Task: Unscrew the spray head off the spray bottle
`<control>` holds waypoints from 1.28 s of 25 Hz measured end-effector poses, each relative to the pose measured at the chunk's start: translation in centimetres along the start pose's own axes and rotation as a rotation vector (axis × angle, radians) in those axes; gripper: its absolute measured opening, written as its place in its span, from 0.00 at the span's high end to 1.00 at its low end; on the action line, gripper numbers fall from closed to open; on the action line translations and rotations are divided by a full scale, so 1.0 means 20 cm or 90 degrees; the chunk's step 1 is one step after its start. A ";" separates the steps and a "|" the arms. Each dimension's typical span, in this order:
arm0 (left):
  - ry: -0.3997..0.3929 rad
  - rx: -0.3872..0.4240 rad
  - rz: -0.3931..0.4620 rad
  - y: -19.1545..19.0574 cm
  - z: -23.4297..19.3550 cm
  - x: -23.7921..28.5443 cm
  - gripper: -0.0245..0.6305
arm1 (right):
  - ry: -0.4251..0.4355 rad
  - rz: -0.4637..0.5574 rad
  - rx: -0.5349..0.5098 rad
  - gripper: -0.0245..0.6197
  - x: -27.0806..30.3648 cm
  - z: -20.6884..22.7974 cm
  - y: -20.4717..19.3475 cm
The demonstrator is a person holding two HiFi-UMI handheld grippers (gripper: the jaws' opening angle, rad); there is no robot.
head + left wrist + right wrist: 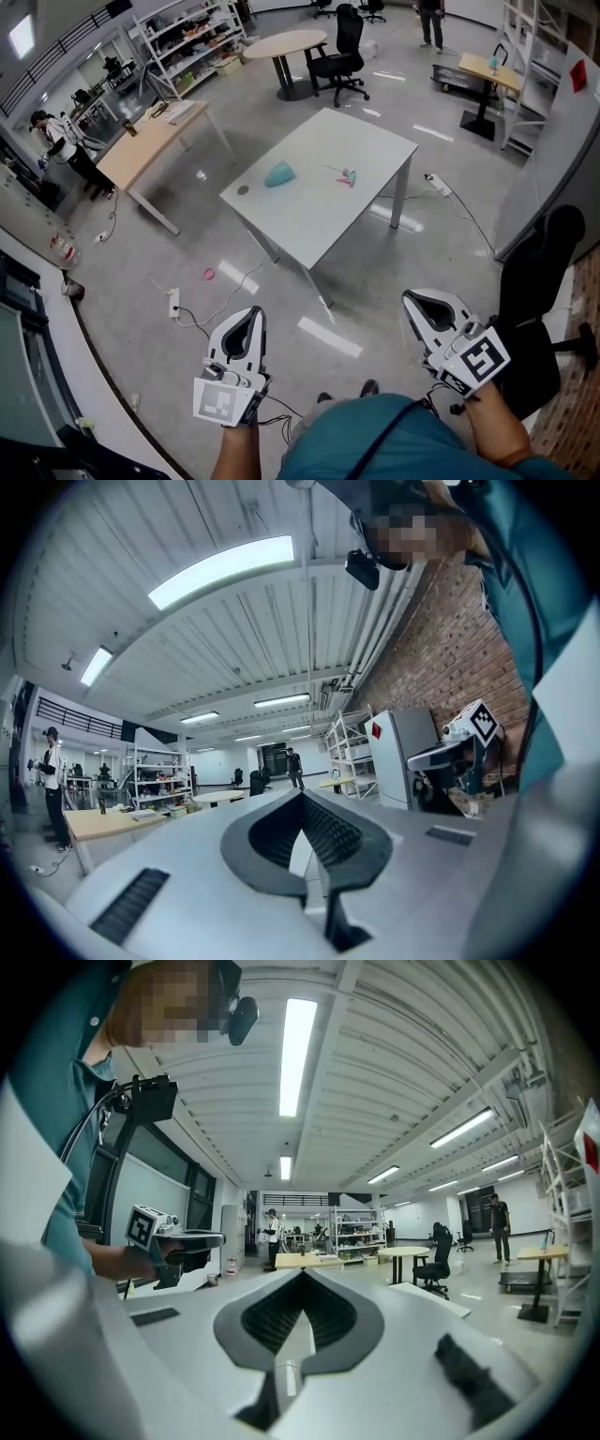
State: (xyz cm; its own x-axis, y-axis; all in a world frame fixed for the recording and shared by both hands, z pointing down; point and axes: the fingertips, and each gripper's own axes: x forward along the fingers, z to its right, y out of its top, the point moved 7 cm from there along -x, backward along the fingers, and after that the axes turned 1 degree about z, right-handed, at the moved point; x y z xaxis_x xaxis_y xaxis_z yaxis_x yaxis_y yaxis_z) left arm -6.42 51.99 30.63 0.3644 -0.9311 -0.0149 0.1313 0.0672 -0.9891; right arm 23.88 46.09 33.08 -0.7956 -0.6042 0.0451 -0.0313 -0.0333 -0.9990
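Note:
On the white table point(356, 141), well ahead of me, lies a teal bottle-like thing point(278, 174). A small pink and teal piece point(347, 175) rests to its right, too small to make out. My left gripper point(251, 314) and right gripper point(412, 298) are held low in the head view, far short of the table, both shut and empty. In the left gripper view the jaws point(302, 794) meet at their tips, with the right gripper point(450, 757) off to the side. In the right gripper view the jaws point(302, 1274) are likewise closed, and the left gripper point(187, 1238) shows at left.
A power strip point(173, 302) and cables lie on the floor between me and the table. A black office chair point(548, 281) stands close on my right. A wooden desk point(150, 141) with a person point(61, 136) is at left. A round table point(284, 42) and shelves point(187, 33) stand behind.

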 end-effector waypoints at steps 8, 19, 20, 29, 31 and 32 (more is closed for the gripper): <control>-0.025 -0.008 0.003 0.01 0.05 -0.32 0.96 | -0.009 0.025 0.013 0.96 -0.10 -0.28 0.02; -0.068 -0.006 0.022 0.01 0.04 -0.76 0.96 | -0.050 0.014 0.002 0.96 -0.25 -0.77 -0.01; -0.070 -0.007 0.023 0.01 0.04 -0.78 0.96 | -0.054 0.013 0.004 0.96 -0.26 -0.80 -0.01; -0.078 -0.019 0.035 0.00 0.06 -0.91 0.96 | -0.070 -0.002 -0.008 0.96 -0.34 -0.94 -0.01; -0.079 -0.020 0.040 0.01 0.07 -0.91 0.96 | -0.070 -0.003 -0.012 0.96 -0.34 -0.94 0.00; -0.079 -0.020 0.041 0.02 0.07 -0.91 0.96 | -0.071 -0.002 -0.013 0.96 -0.34 -0.94 0.01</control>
State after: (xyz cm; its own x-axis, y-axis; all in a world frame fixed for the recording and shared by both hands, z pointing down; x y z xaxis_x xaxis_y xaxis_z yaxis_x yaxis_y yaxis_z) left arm -11.65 69.44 30.80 0.4830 -0.8734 -0.0614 0.0761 0.1117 -0.9908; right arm 18.04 65.16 32.49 -0.7235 -0.6886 0.0483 -0.0469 -0.0207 -0.9987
